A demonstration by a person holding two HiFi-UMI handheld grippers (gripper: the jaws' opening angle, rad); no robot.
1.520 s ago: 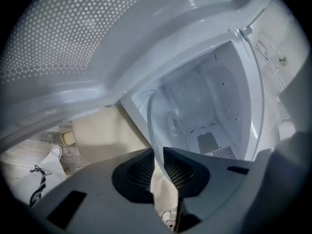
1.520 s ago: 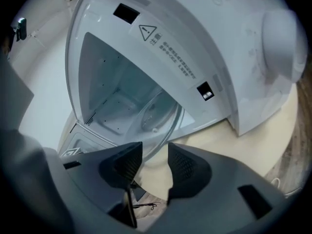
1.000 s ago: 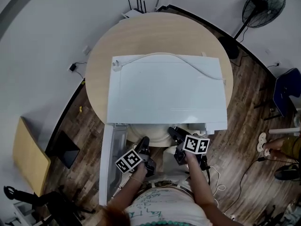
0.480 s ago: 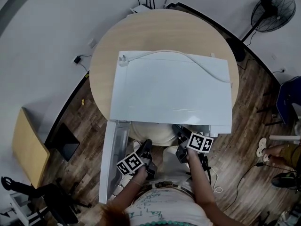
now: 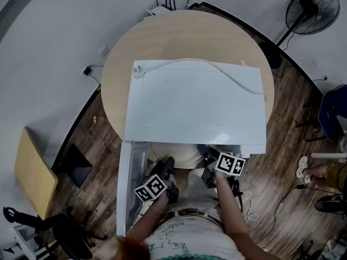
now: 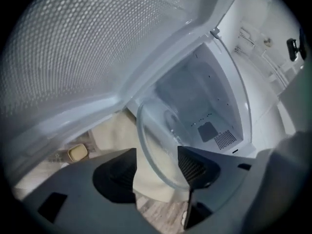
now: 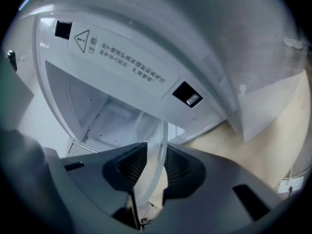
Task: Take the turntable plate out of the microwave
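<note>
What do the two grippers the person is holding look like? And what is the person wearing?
The left gripper and right gripper are both dark grey. Each has two broad fingers with ribbed black pads on the inside. A white cube with black square markers sits on top of each one. The person wears a light shirt with green print.
</note>
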